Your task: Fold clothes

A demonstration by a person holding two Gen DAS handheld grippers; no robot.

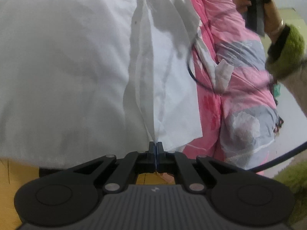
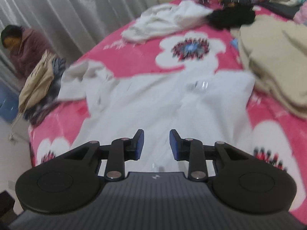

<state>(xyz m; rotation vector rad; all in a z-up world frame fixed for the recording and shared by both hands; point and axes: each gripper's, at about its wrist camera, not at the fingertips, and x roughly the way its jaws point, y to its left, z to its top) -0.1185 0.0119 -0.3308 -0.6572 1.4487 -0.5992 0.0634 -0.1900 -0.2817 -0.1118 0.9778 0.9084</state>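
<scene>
A white garment [image 2: 157, 103] lies spread on the pink flowered bedcover [image 2: 138, 57] in the right wrist view, one sleeve [image 2: 82, 80] crumpled to the left. My right gripper [image 2: 156, 144] hovers over it, open, with nothing between its blue pads. In the left wrist view the same white garment [image 1: 76, 67] fills the left and middle, and a pleated edge [image 1: 145, 88] runs down into my left gripper [image 1: 155, 145], which is shut on that edge.
A beige folded pile [image 2: 274, 65] lies at the right of the bed, with another white garment [image 2: 165, 21] and a dark one [image 2: 230, 17] farther back. A person [image 2: 25, 46] sits at the left by the curtain. A pink and grey quilt [image 1: 236, 76] hangs right of the garment.
</scene>
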